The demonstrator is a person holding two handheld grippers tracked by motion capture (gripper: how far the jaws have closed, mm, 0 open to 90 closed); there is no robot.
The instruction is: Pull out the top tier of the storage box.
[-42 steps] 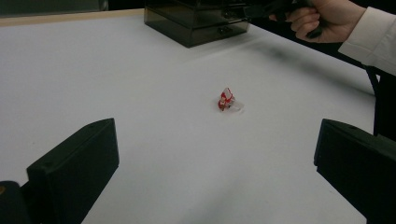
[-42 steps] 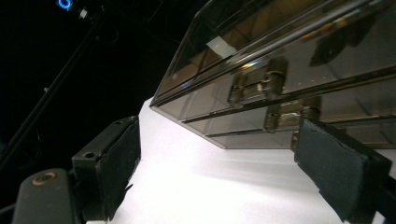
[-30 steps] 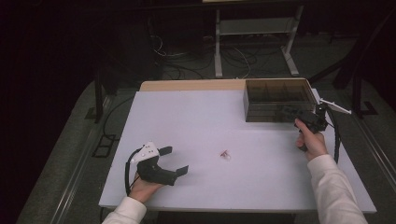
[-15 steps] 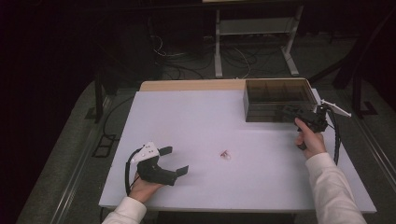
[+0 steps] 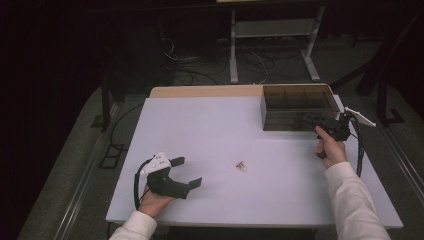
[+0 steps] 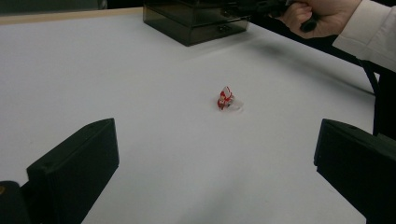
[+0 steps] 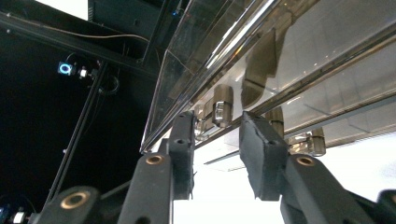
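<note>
From the high view I see my left gripper (image 5: 186, 173) at the lower left of the white surface (image 5: 210, 130) with its fingers spread wide and empty, a small red and white object (image 5: 241, 166) at lower centre, and my right gripper (image 5: 314, 121) at the front of the dark clear box (image 5: 296, 106) at the upper right. In the left gripper view the object (image 6: 226, 98) lies at centre, well beyond the wide-apart fingers (image 6: 74, 168). In the right gripper view the fingers (image 7: 259, 149) stand part open on either side of a small metal knob (image 7: 222, 111) on the box front (image 7: 299, 60), not yet closed on it.

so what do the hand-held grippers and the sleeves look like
Both hand-held grippers are black with blocky jaws. The left hand-held gripper carries a pale three-cornered plate and a looping black cable; the right hand-held gripper has one too. The sleeves are white.
</note>
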